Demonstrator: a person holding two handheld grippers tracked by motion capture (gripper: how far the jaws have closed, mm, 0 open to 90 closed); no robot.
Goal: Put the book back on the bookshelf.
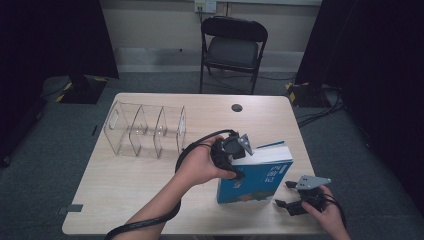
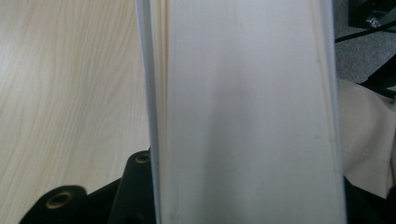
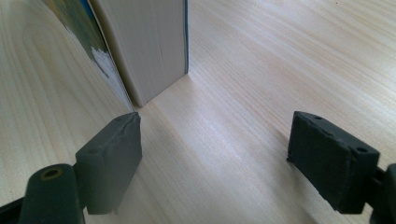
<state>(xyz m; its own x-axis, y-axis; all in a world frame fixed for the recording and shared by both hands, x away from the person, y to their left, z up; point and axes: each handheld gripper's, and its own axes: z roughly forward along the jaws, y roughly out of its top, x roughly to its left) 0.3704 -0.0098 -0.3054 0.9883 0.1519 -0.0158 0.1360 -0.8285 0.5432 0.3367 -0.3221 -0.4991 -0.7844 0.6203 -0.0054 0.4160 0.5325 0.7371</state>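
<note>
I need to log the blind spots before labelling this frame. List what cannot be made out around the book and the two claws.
- High view: the left claw's tips, hidden behind the hand and the book's top edge.
- High view: the cover's title, too small and dim to read.
- Left gripper view: the book's page edge hides the pads, so the contact itself is unseen.
- Right gripper view: the book's top, cut off by the frame edge.
</note>
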